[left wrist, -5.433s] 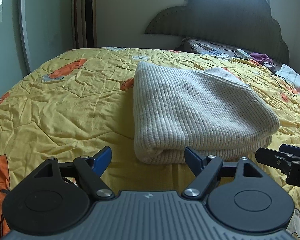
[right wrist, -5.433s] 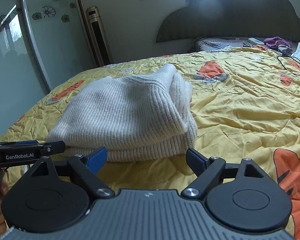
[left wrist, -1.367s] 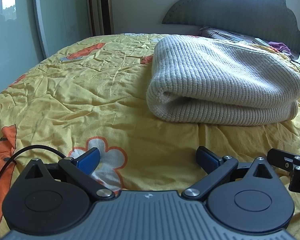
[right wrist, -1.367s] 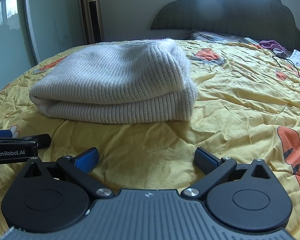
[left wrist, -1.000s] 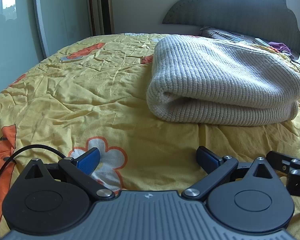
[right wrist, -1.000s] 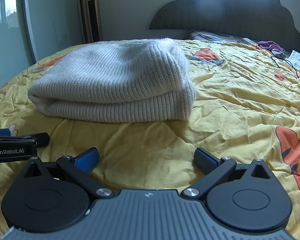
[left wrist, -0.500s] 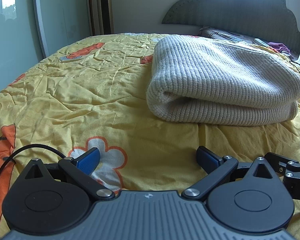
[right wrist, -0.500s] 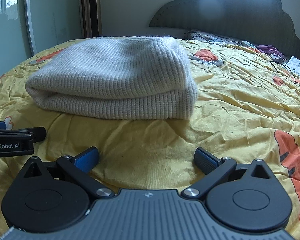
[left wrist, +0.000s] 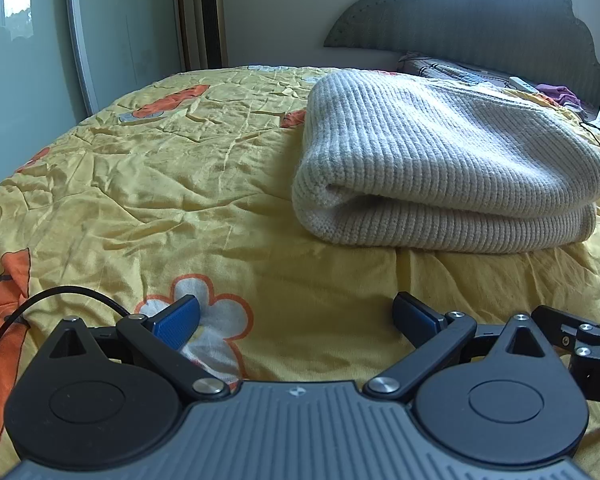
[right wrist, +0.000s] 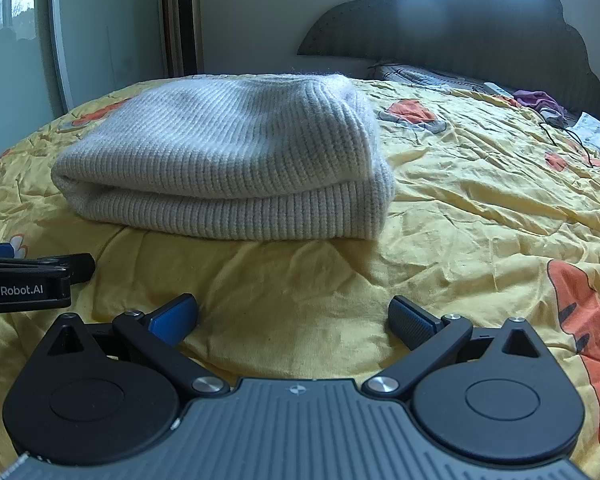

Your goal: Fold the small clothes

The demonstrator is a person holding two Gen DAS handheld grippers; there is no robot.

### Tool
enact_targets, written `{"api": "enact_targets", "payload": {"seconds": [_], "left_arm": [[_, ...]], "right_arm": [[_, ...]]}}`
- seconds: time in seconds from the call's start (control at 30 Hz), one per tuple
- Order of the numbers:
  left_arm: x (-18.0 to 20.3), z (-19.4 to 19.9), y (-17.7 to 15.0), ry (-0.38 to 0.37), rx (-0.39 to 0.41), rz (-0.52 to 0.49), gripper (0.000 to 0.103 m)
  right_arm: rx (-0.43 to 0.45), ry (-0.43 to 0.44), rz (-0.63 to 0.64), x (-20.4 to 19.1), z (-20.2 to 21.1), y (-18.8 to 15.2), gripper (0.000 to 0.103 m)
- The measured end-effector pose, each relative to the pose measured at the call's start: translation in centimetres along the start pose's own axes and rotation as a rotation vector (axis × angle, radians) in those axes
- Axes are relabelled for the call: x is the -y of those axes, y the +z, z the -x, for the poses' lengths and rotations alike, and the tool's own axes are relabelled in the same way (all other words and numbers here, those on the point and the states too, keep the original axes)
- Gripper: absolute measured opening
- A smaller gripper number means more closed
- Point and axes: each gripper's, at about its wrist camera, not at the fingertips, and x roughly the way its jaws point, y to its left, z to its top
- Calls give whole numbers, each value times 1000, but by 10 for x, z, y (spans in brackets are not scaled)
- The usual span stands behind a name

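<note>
The cream ribbed sweater (left wrist: 452,168) lies folded into a thick, tidy bundle on the yellow bedspread (left wrist: 148,184), so I judge the folding itself done and this the moment of standing clear of it. My left tongs (left wrist: 296,316) are spread wide and empty, low over the bedspread on the near side of the sweater and apart from it; my right tongs (right wrist: 294,314) are likewise spread and empty, also on the near side of the sweater, not touching it. In the right view the left tool's black body shows just beside my right tongs.

If anything is left, it is a light squaring of the near edges, where the lower layer sticks out a little under the upper one. That would call for a soft pinch of the knit only, without dragging the bedspread's wrinkles along.

Beyond the sweater stands the dark headboard (right wrist: 480,40), with a purple cloth (right wrist: 538,100) and a thin black cord (right wrist: 568,136) on the bed near it. A tall floor-standing unit (left wrist: 206,16) rises beyond the sweater's left side. A black cable (left wrist: 40,300) curls by my left tongs; it could snag. Nothing lies between the tongs and the sweater.
</note>
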Motion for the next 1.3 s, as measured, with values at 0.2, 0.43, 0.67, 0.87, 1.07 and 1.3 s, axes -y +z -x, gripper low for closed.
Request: {"api": "enact_targets", "payload": {"seconds": [0.2, 0.43, 0.67, 0.87, 1.07, 1.3], "left_arm": [[0, 0, 0, -3, -1, 1, 103], [0, 0, 0, -2, 0, 1, 103], [-1, 0, 0, -3, 2, 3, 103], [-1, 0, 0, -2, 2, 3, 103], [-1, 0, 0, -3, 2, 3, 103], [-1, 0, 0, -3, 2, 3, 103]], "right_arm": [[54, 12, -34, 6, 10, 11, 103], [2, -18, -9, 9, -6, 4, 103], [-5, -14, -5, 9, -8, 3, 103], [-3, -15, -6, 8, -7, 3, 103], [-3, -12, -8, 9, -7, 3, 103], [0, -13, -8, 9, -6, 3, 103]]}}
